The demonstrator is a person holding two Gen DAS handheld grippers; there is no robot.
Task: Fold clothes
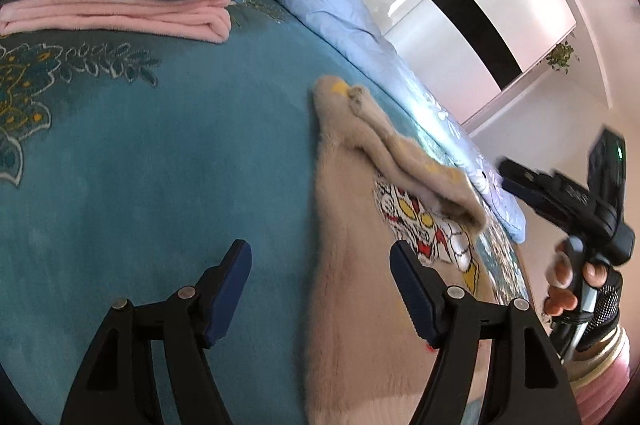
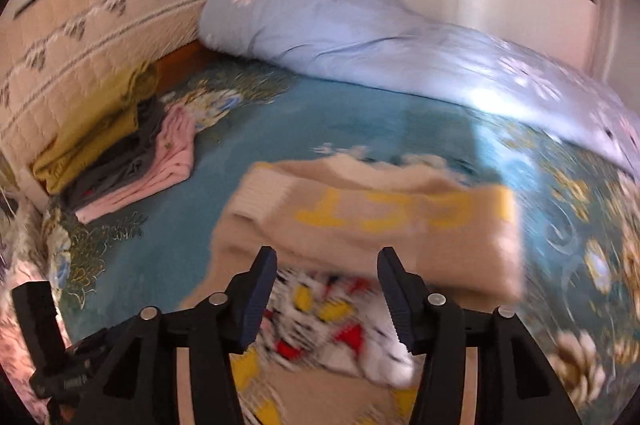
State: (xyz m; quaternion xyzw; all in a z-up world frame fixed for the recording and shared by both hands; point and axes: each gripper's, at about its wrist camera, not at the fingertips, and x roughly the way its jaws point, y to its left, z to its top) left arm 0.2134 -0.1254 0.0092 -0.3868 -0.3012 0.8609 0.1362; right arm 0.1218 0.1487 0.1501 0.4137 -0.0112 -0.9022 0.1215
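Observation:
A beige fuzzy sweater (image 1: 352, 289) with a red, yellow and white cartoon print (image 1: 424, 225) lies on the teal bedspread (image 1: 160, 185). One sleeve with yellow letters (image 2: 380, 213) is folded across its chest. My left gripper (image 1: 320, 257) is open and empty, low over the sweater's left edge. My right gripper (image 2: 326, 265) is open and empty, just above the print (image 2: 320, 321) and below the folded sleeve. The right gripper also shows in the left wrist view (image 1: 568, 197), held in a hand off the sweater's right side.
A stack of folded clothes, pink (image 1: 120, 13), grey and mustard, sits at the bed's far left; it also shows in the right wrist view (image 2: 132, 153). A rolled light-blue quilt (image 2: 380, 41) lies along the far side. A quilted headboard (image 2: 80, 37) stands behind the stack.

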